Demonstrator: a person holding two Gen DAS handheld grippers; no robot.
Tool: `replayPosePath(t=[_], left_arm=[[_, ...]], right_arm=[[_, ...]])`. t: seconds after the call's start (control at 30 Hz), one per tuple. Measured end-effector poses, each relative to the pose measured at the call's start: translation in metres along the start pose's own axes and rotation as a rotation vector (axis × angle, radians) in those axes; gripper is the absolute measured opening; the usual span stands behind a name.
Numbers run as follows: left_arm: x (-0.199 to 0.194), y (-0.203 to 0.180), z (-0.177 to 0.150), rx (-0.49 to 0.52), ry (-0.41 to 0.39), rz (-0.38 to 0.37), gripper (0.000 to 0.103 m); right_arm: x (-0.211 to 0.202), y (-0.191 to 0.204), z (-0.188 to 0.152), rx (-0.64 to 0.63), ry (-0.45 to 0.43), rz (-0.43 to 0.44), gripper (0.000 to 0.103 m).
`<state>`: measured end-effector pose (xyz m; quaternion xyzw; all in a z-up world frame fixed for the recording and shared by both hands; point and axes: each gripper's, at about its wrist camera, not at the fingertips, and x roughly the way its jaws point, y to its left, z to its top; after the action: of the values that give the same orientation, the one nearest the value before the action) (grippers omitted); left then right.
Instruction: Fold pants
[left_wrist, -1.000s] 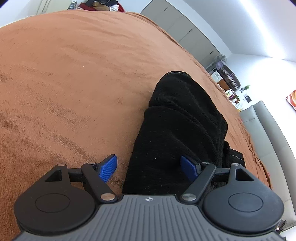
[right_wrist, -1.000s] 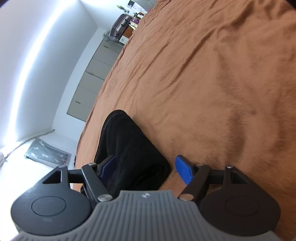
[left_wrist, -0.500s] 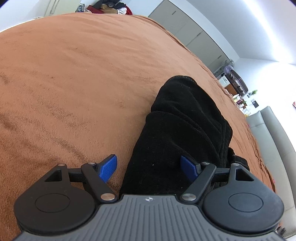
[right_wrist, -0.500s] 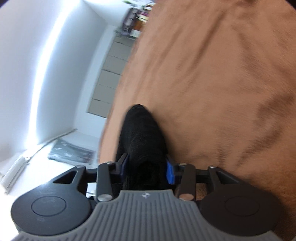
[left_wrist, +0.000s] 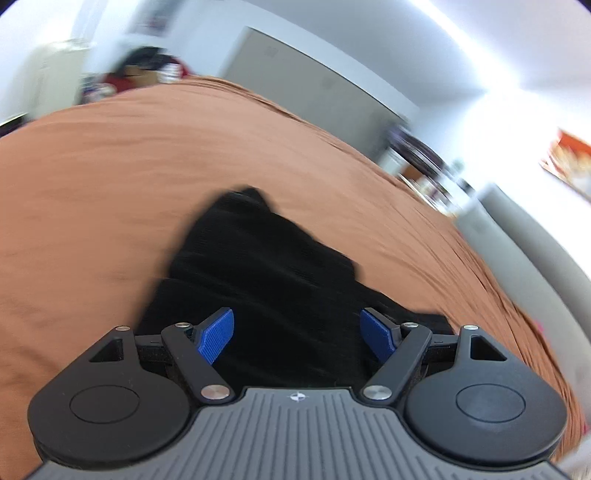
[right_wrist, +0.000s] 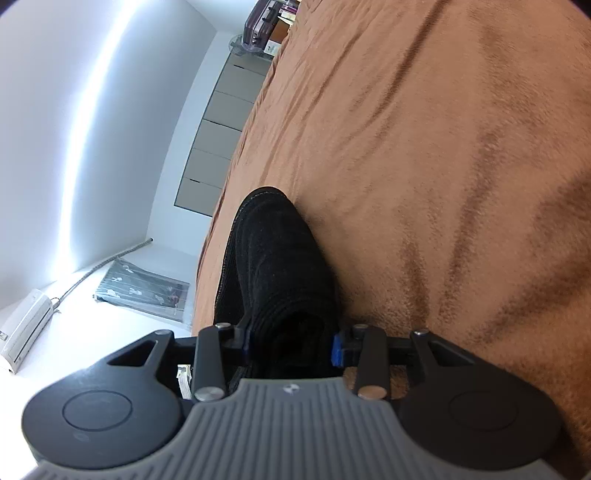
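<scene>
the left wrist view is smeared with motion blur, so the room edges and the pants' outline are hard to make out. the brown fleecy bedspread (left_wrist: 110, 206) fills both views, its nap brushed in streaks. the black ribbed pants (left_wrist: 266, 280) lie on it as a folded bundle, long axis running from 6 toward 12 o'clock, near end cut off under the tool. the left gripper (left_wrist: 297, 338) is spread wide above them, blue pads apart. the right gripper (right_wrist: 291, 343) is clenched on a thick fold of the pants (right_wrist: 273, 266).
</scene>
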<state>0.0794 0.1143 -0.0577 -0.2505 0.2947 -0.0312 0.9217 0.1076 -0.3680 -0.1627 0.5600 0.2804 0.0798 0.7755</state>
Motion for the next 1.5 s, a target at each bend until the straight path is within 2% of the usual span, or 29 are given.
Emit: replayPosePath(t=[0.1, 0.23, 0.33, 0.4, 0.5, 0.6, 0.7, 0.77, 0.83, 0.87, 0.9, 0.97, 1.1, 1.2, 1.33, 1.5], left_arm=[[0.033, -0.039, -0.008, 0.079, 0.083, -0.08, 0.09], [0.073, -0.082, -0.023, 0.159, 0.175, -0.115, 0.09], [0.099, -0.109, -0.035, 0.253, 0.211, -0.099, 0.091], [0.117, -0.115, -0.041, 0.297, 0.241, -0.038, 0.091], [0.139, -0.114, -0.05, 0.248, 0.285, -0.033, 0.091], [0.149, -0.115, -0.055, 0.26, 0.286, -0.022, 0.09], [0.143, -0.122, -0.056, 0.251, 0.255, -0.115, 0.088], [0.138, -0.123, -0.055, 0.24, 0.222, -0.168, 0.088], [0.145, -0.125, -0.058, 0.255, 0.258, -0.119, 0.088], [0.152, -0.124, -0.062, 0.262, 0.298, -0.099, 0.082], [0.158, -0.123, -0.066, 0.276, 0.331, -0.079, 0.082], [0.155, -0.124, -0.071, 0.314, 0.309, -0.066, 0.082], [0.148, -0.121, -0.067, 0.252, 0.292, -0.094, 0.084], [0.135, -0.118, -0.062, 0.224, 0.258, -0.08, 0.082], [0.099, -0.122, -0.053, 0.246, 0.127, -0.089, 0.084], [0.046, -0.11, -0.041, 0.286, -0.021, -0.06, 0.086]], right_arm=[[-0.007, -0.006, -0.002, 0.008, -0.005, 0.009, 0.034], [-0.007, -0.006, -0.001, 0.003, -0.001, 0.013, 0.033], [-0.013, -0.011, -0.003, 0.009, 0.001, 0.026, 0.032], [-0.014, -0.013, -0.003, 0.009, 0.001, 0.034, 0.032], [-0.014, -0.014, -0.003, 0.008, 0.001, 0.044, 0.032], [-0.013, -0.016, -0.001, 0.014, 0.004, 0.053, 0.031], [-0.017, -0.008, 0.003, -0.019, -0.019, 0.085, 0.023], [-0.024, 0.002, 0.005, -0.073, -0.034, 0.12, 0.022], [-0.025, 0.007, 0.003, -0.106, -0.032, 0.102, 0.023], [-0.023, 0.003, 0.003, -0.092, -0.024, 0.083, 0.023], [-0.02, -0.003, 0.004, -0.06, -0.012, 0.059, 0.025], [-0.015, -0.02, 0.006, 0.017, 0.006, 0.059, 0.025], [-0.015, -0.02, 0.006, 0.024, -0.002, 0.076, 0.033], [-0.011, -0.021, 0.007, 0.051, -0.02, 0.06, 0.033], [-0.012, -0.01, 0.006, 0.014, -0.038, 0.051, 0.027], [-0.018, 0.007, 0.005, -0.039, -0.061, 0.056, 0.026]])
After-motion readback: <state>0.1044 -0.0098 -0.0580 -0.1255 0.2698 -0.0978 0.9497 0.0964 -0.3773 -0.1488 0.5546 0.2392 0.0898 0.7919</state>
